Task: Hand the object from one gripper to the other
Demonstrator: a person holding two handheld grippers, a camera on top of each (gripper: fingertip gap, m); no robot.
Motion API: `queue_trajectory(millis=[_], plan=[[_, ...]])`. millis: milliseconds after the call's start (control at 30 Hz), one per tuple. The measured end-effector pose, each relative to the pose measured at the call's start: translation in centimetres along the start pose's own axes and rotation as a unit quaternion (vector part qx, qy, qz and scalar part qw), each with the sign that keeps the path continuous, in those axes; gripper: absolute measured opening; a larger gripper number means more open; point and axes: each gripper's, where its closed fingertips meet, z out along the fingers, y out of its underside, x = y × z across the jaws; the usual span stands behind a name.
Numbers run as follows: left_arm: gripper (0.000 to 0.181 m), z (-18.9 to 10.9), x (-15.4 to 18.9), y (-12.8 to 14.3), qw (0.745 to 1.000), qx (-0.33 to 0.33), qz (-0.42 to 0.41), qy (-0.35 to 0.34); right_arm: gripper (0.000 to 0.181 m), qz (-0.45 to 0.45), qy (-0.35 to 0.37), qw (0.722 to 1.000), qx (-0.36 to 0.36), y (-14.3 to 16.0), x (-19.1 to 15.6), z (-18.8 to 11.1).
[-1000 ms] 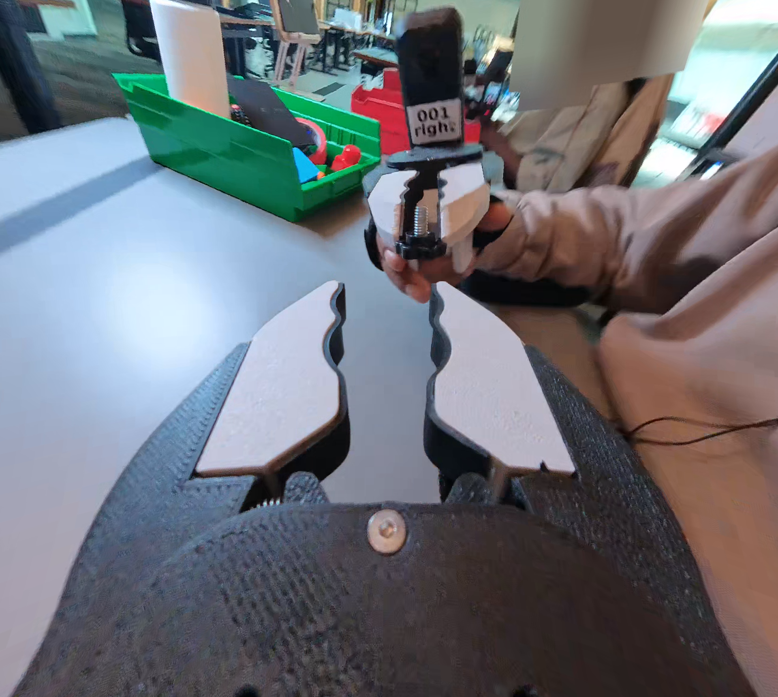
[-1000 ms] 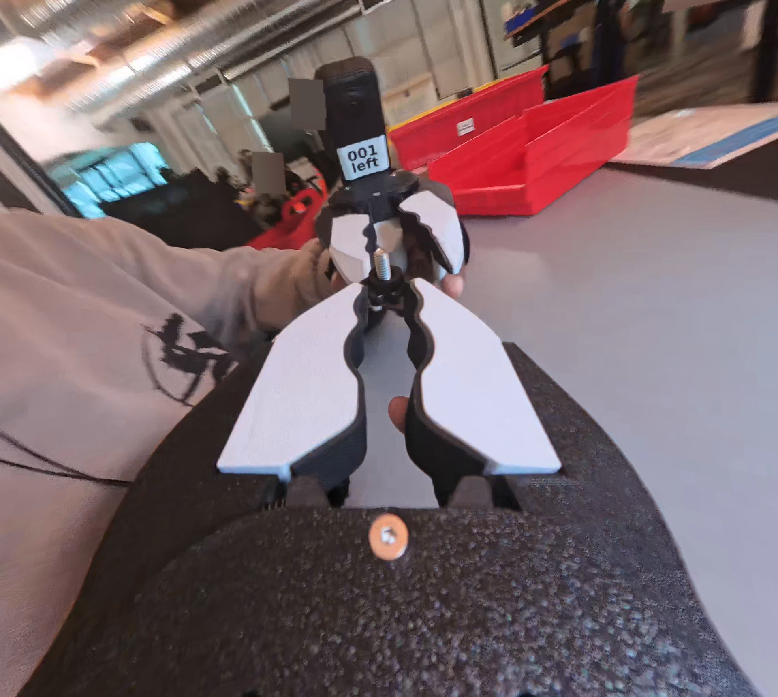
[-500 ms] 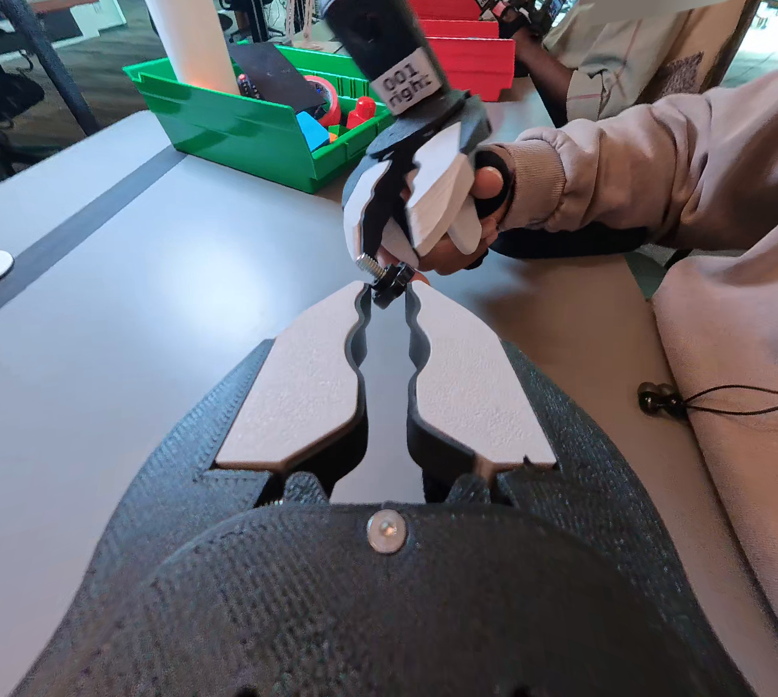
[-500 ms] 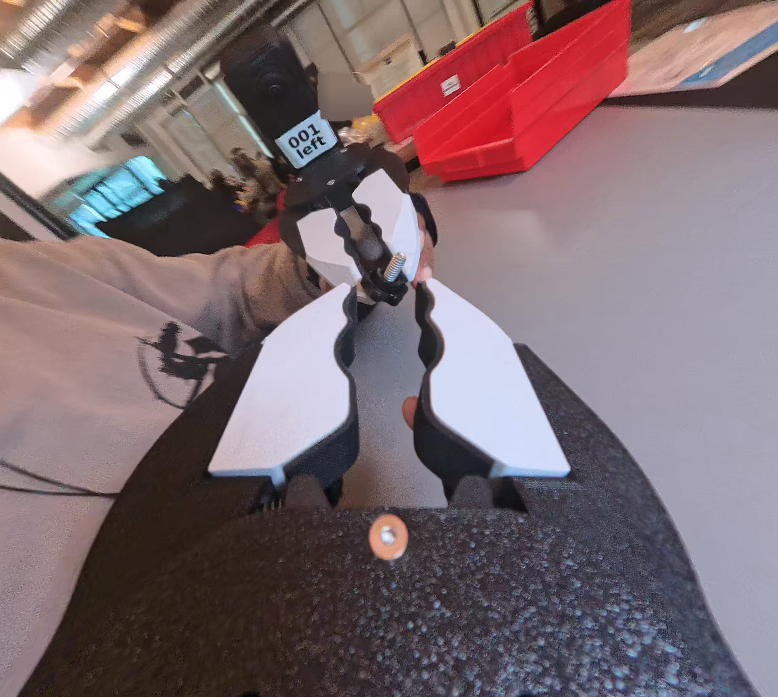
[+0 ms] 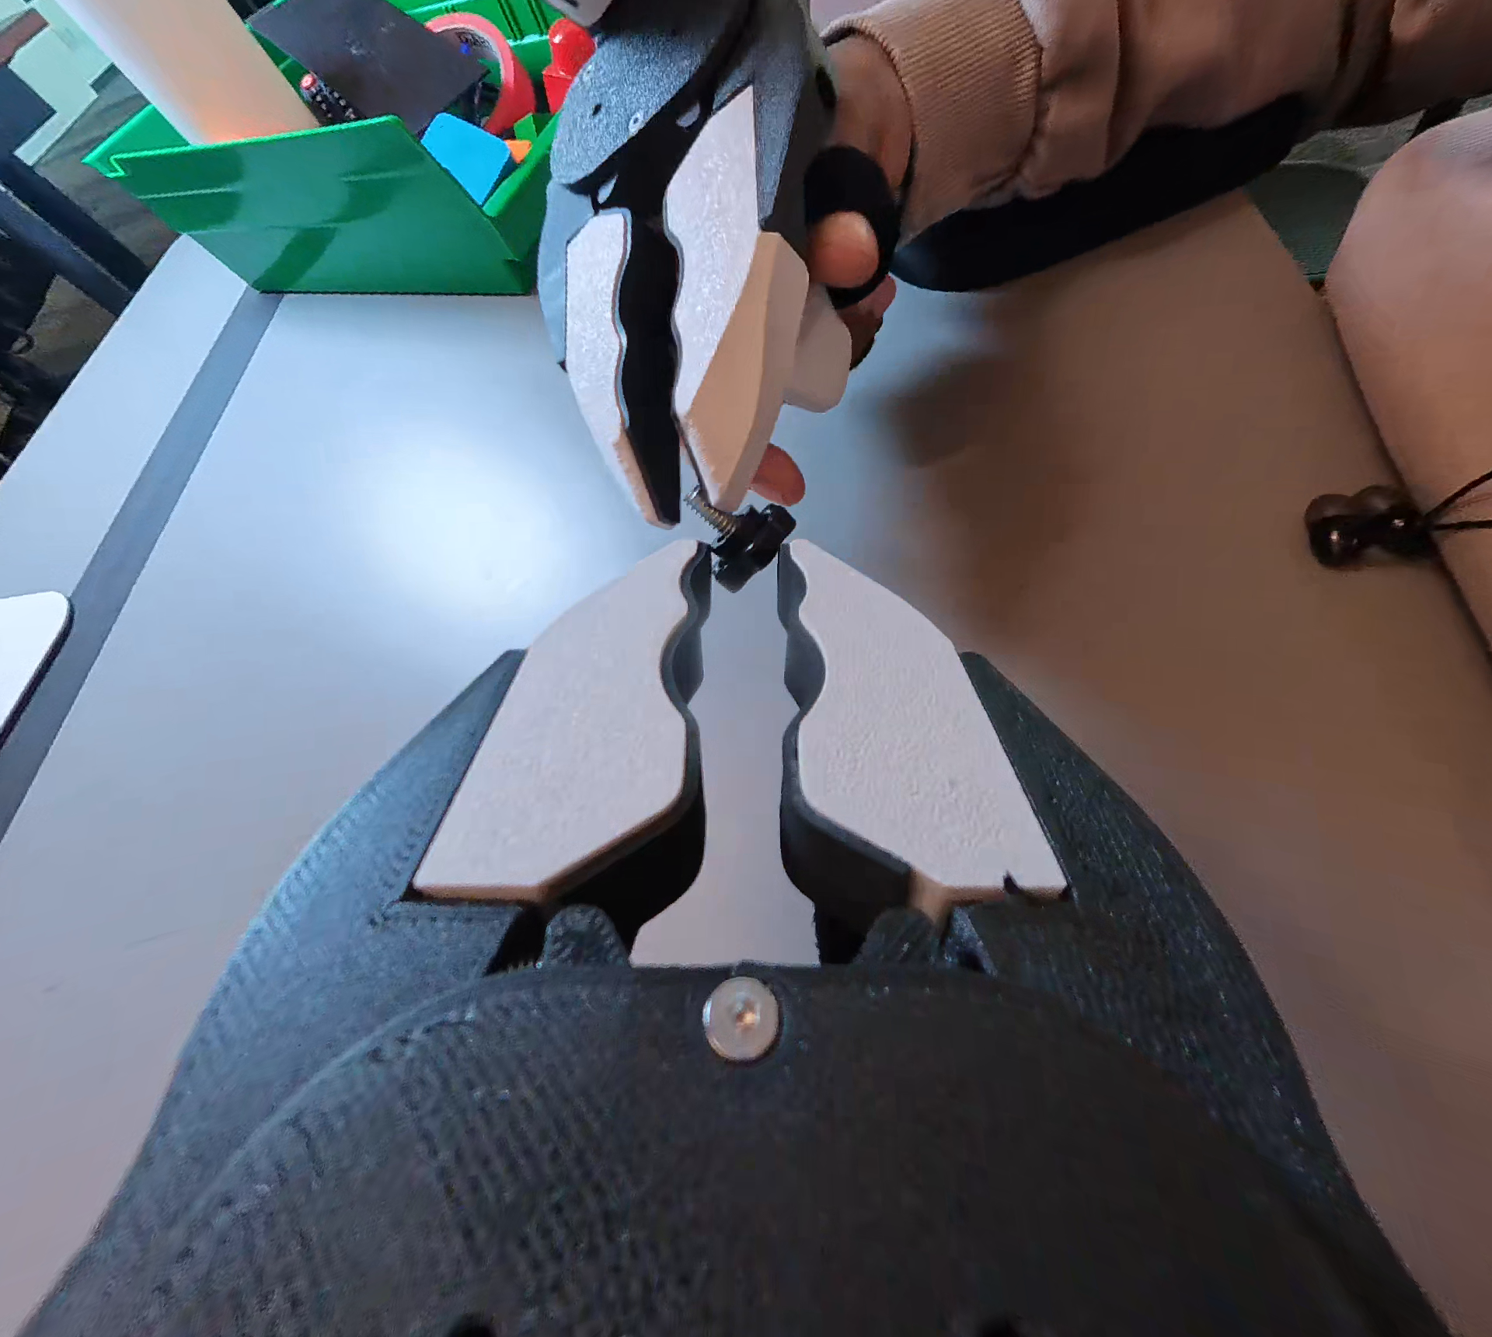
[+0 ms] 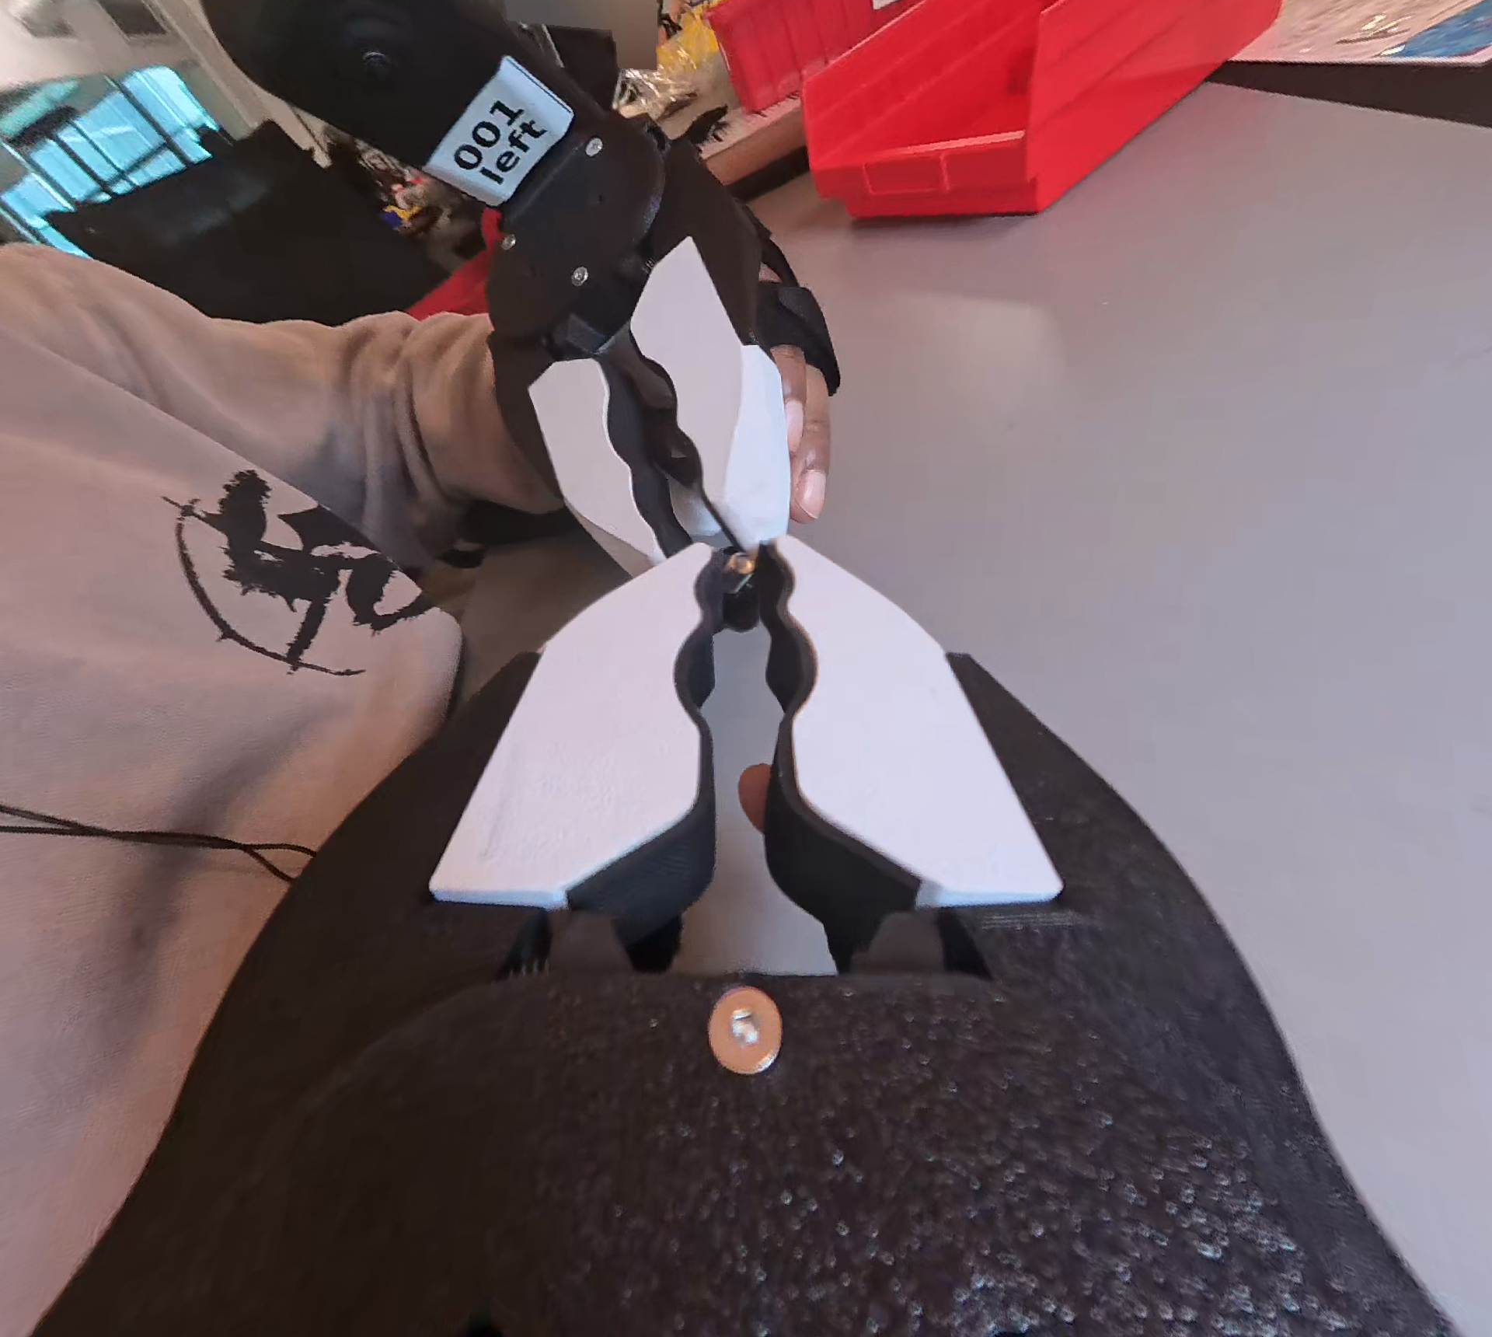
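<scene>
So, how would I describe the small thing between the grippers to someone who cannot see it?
Above the grey table, the left gripper and right gripper meet tip to tip. There sits a small screw: a silver threaded stem with a black knob head, smaller than anything nearby.

Left claw (image 5: 744, 559) pinching knob screw (image 5: 739, 549) — right claw (image 5: 696, 503) gripping its thread
</scene>
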Motion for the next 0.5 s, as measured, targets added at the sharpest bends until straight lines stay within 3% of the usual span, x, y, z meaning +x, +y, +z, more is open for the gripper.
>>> queue_trajectory(millis=[133, 267, 400, 500], plan=[[0.016, -0.2, -0.5, -0.4, 1.000, 0.016, -0.017, -0.012, 0.006, -0.018, 0.011, 1.000, 0.017, -0.7, 0.1, -0.3], [0.021, -1.0, -2.4, -1.2, 0.988, 0.074, -0.133, -0.016, 0.006, -0.109, 0.067, 0.987, 0.100, -3.8, 0.0, -1.8], [0.029, -1.4, -2.6, -2.6, 0.930, 0.159, -0.322, 0.080, 0.006, -0.290, 0.150, 0.936, 0.134, -5.2, -0.8, -2.6], [0.027, -1.9, -2.3, -4.0, 0.880, 0.221, -0.396, 0.144, 0.006, -0.396, 0.194, 0.887, 0.139, -5.4, -1.8, -2.3]])
